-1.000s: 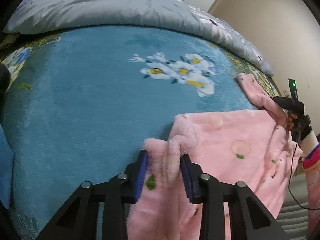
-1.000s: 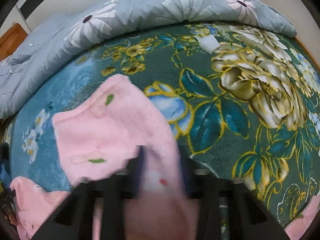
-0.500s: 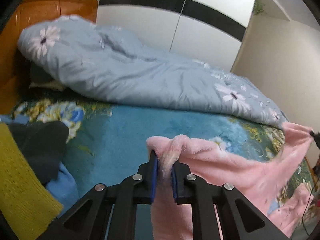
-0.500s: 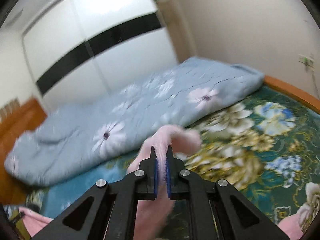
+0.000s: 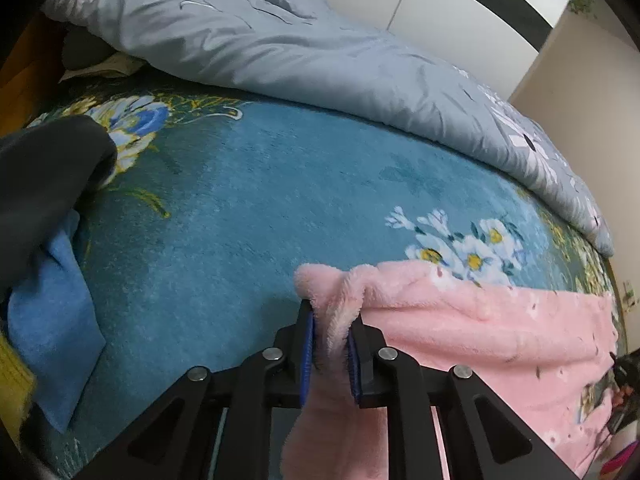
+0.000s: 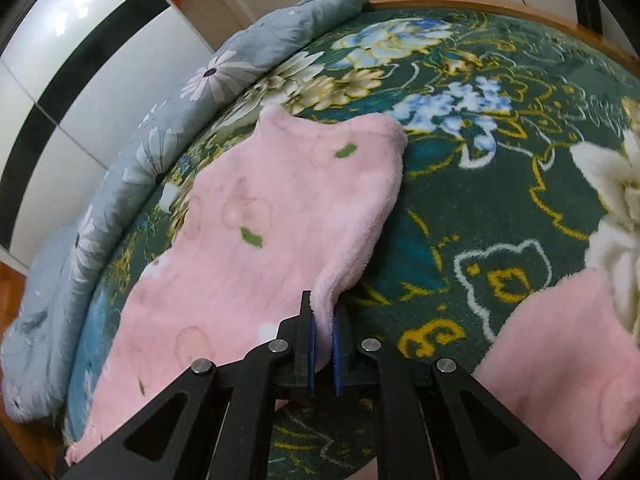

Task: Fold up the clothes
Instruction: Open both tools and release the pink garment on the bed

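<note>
A pink fleece garment (image 5: 472,332) with small leaf prints lies spread on the floral bed blanket. My left gripper (image 5: 330,346) is shut on a bunched corner of it, low over the blue part of the blanket. In the right wrist view the same pink garment (image 6: 260,232) stretches away to the left, and my right gripper (image 6: 323,342) is shut on its near edge. The other gripper shows at the far right edge of the left wrist view (image 5: 626,368).
A grey-blue flowered duvet (image 5: 320,52) is heaped along the far side of the bed. Dark, blue and yellow clothes (image 5: 44,248) are piled at the left. Another pink piece (image 6: 560,364) lies at the right. A wooden bed rim (image 6: 520,8) and wardrobe doors (image 6: 80,60) are behind.
Both grippers closed on the pink garment, lifted it, and have now come back down, so it is stretched out flatter over the blanket.
</note>
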`<state>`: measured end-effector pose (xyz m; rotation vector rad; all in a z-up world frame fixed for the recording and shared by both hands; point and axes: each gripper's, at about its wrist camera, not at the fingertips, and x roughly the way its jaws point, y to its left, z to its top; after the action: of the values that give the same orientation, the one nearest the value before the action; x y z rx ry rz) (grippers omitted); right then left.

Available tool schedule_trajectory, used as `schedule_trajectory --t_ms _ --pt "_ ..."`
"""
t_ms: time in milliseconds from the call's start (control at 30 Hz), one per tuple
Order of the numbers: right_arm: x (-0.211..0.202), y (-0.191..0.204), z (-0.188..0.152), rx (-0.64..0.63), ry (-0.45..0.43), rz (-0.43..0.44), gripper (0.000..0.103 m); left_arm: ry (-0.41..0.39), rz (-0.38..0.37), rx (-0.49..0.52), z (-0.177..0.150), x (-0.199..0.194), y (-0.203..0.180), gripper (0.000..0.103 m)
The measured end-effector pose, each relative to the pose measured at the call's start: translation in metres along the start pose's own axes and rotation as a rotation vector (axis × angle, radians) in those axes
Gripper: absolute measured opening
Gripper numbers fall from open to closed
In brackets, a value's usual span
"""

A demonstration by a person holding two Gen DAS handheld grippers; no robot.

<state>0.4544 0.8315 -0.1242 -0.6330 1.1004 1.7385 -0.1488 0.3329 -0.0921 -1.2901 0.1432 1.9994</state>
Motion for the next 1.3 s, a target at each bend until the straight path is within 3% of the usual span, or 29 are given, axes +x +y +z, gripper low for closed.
schedule_trajectory --t_ms 133,200,300,400,567,733,833,1000,1067,1100,1133,1300 --pt "-0.01 0.016 -0.005 -0.075 -0.002 -0.012 0.011 0.014 -0.031 0.008 -0.008 -0.015 -0.002 0.03" --pt "-0.018 0.02 -0.01 -0.106 -0.005 -0.005 0.034 0.028 -0.034 0.013 -0.016 -0.026 0.0 0.034" --pt "-0.044 0.024 -0.023 -0.154 -0.026 0.04 0.049 0.009 -0.04 0.027 -0.036 -0.052 0.006 0.044" --pt "-0.073 0.028 -0.043 -0.204 -0.04 0.074 0.05 0.007 -0.043 0.021 -0.064 -0.075 0.013 0.051" --pt "-0.11 0.029 -0.089 -0.252 -0.034 0.135 0.05 0.08 -0.111 0.005 -0.138 -0.101 0.027 0.051" --pt "-0.133 0.033 -0.142 -0.321 0.007 0.174 0.051 0.162 -0.214 -0.145 -0.19 -0.107 0.045 0.051" --pt "-0.145 0.038 -0.167 -0.375 0.01 0.175 0.051 0.216 -0.329 -0.259 -0.209 -0.101 0.053 0.051" --pt "-0.161 0.025 -0.191 -0.36 0.013 0.189 0.051 0.201 -0.385 -0.33 -0.21 -0.09 0.044 0.051" --pt "-0.167 0.013 -0.195 -0.333 0.008 0.18 0.051 0.182 -0.39 -0.34 -0.207 -0.085 0.038 0.049" --pt "-0.171 0.004 -0.197 -0.31 0.005 0.175 0.051 0.169 -0.38 -0.346 -0.206 -0.083 0.036 0.038" --pt "-0.174 -0.004 -0.198 -0.286 0.002 0.167 0.051 0.145 -0.367 -0.347 -0.206 -0.083 0.035 0.02" --pt "-0.183 -0.046 -0.198 -0.165 -0.007 0.131 0.051 0.0 -0.365 -0.394 -0.204 -0.108 0.044 0.012"
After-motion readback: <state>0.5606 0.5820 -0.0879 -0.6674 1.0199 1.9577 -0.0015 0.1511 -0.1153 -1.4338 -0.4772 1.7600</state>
